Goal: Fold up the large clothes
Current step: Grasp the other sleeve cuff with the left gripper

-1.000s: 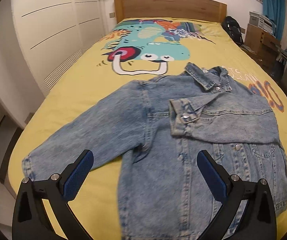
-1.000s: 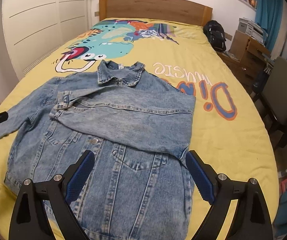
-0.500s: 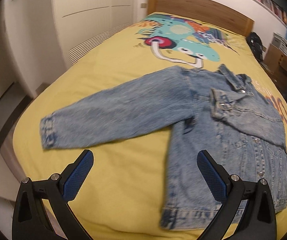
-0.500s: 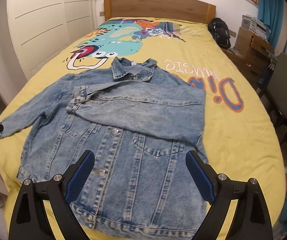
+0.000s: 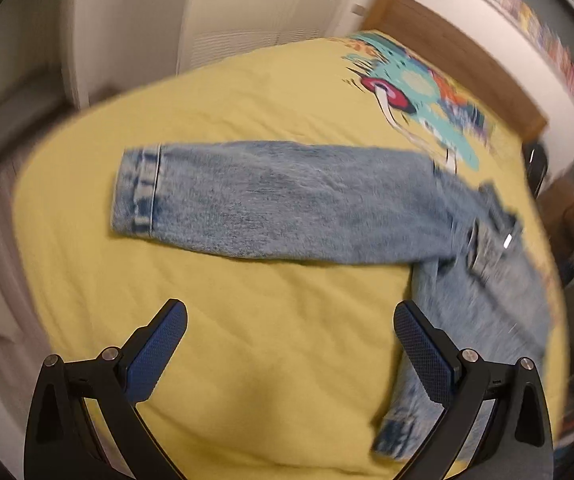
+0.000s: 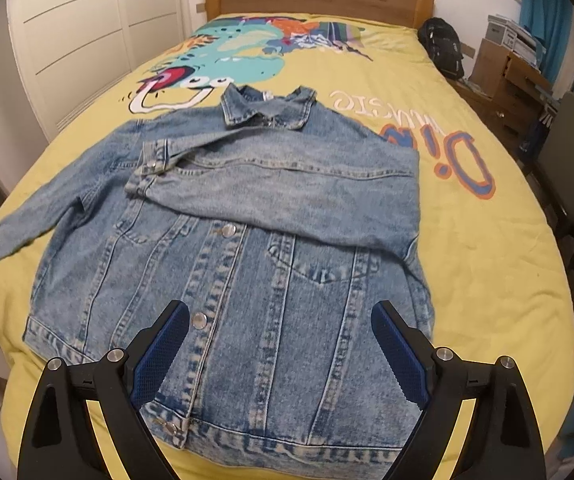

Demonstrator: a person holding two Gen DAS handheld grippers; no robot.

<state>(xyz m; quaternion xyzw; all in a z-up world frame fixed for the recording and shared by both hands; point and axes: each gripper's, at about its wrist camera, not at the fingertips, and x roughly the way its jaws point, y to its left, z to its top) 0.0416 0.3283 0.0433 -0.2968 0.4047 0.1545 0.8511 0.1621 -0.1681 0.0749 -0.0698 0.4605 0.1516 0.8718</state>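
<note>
On the yellow cartoon-print bedspread, a faded blue denim jacket is lying front up, one sleeve folded across its chest, the other sleeve stretching flat toward the bed's edge. The left gripper is hovering with jaws apart over bare bedspread; its view is blurring the jacket body. The right gripper is gaping empty above the hem, partly hiding it.

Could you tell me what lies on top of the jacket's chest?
One sleeve is folded across the jacket, cuff toward the other shoulder. It hides the upper buttons and chest pockets beneath.
</note>
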